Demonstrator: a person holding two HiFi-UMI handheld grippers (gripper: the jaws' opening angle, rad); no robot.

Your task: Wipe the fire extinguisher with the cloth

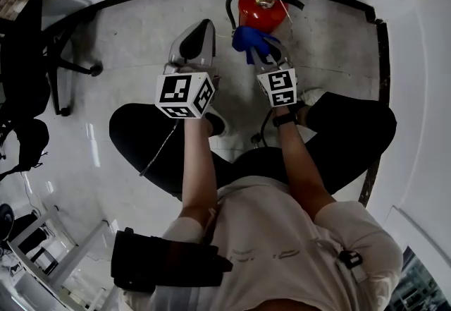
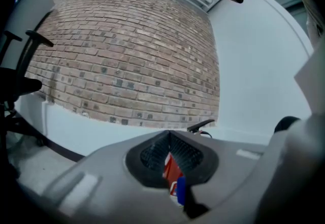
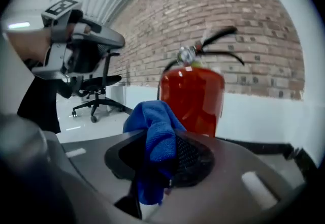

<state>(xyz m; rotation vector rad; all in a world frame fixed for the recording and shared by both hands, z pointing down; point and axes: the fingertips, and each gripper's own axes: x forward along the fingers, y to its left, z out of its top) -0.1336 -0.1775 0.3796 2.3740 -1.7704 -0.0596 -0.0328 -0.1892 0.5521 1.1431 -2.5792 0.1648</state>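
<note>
Wiping seems barely under way: the right gripper (image 3: 157, 153), clamped on the blue cloth (image 3: 155, 126), holds it just before the red fire extinguisher (image 3: 193, 96) at the far edge of the floor (image 1: 141, 41), while the left gripper (image 2: 170, 167), jaws together and empty, hovers alongside.

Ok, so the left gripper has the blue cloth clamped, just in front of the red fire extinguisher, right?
No, it's the right gripper that has the blue cloth clamped, just in front of the red fire extinguisher. The right gripper view shows it; the left gripper holds nothing.
</note>
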